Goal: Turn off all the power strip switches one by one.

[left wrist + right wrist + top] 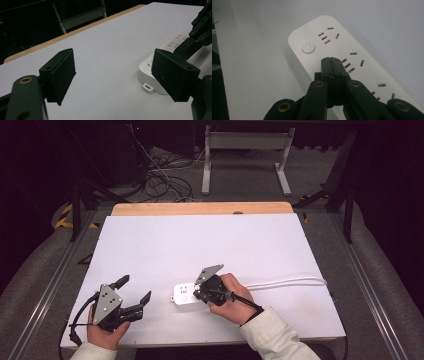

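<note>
We keep the left gripper (134, 295) spread wide and empty, near the power strip (184, 295) lying on the desk (210, 245). The right gripper (333, 60), fingers pressed together on nothing, hangs over the strip; likely aim: its round button (308, 47), pressed squarely.

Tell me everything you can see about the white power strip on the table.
The power strip is a white, smooth plastic-looking bar with rounded corners, lying flat on the white table. It has a round button with a small light near one end, several socket slot groups, and a mounting tab. A white cord runs off rightward. The right gripper, jaws closed, sits over its top.
</note>
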The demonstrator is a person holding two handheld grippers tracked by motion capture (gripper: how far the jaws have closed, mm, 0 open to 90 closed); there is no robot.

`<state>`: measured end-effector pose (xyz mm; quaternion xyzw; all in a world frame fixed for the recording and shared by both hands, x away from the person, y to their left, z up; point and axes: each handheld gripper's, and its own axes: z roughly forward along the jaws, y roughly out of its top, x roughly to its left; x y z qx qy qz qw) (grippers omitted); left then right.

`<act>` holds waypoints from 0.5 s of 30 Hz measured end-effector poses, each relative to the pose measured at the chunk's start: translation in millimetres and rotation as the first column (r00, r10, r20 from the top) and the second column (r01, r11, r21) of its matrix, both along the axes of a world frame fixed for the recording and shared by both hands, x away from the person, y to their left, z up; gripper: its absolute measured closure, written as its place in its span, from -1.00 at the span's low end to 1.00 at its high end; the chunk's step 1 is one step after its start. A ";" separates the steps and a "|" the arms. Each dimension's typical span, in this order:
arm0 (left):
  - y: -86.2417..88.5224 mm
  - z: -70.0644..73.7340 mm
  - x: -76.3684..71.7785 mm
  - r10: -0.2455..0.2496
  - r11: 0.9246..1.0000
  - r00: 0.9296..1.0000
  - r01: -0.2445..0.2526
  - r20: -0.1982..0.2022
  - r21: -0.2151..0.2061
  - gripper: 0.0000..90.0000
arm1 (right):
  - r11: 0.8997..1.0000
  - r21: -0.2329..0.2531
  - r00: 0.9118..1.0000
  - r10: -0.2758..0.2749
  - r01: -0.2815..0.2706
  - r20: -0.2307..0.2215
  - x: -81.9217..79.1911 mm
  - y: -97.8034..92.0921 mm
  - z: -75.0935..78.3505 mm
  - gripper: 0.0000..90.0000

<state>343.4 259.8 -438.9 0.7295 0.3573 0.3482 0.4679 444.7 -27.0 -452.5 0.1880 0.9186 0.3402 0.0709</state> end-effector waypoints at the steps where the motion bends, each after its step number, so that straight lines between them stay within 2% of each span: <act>1: 0.0 0.0 0.0 0.000 1.000 1.000 0.000 0.000 0.000 -0.56 | 1.000 -0.001 1.000 -0.002 0.002 -0.001 0.1 -0.1 0.1 1.00; 9: -0.3 0.0 -0.1 0.000 1.000 1.000 0.000 -0.003 0.004 -0.56 | 1.000 0.002 1.000 -0.017 0.017 -0.013 -0.3 0.0 -0.3 1.00; 12: -0.3 0.0 -0.2 0.002 1.000 1.000 -0.002 0.000 0.004 -0.56 | 1.000 -0.010 1.000 -0.015 0.015 -0.010 -0.4 0.0 -0.6 1.00; 15: -0.4 0.0 0.0 0.003 1.000 1.000 -0.003 -0.001 0.007 -0.56 | 1.000 0.002 1.000 -0.022 0.022 -0.017 -0.5 -1.0 -0.8 1.00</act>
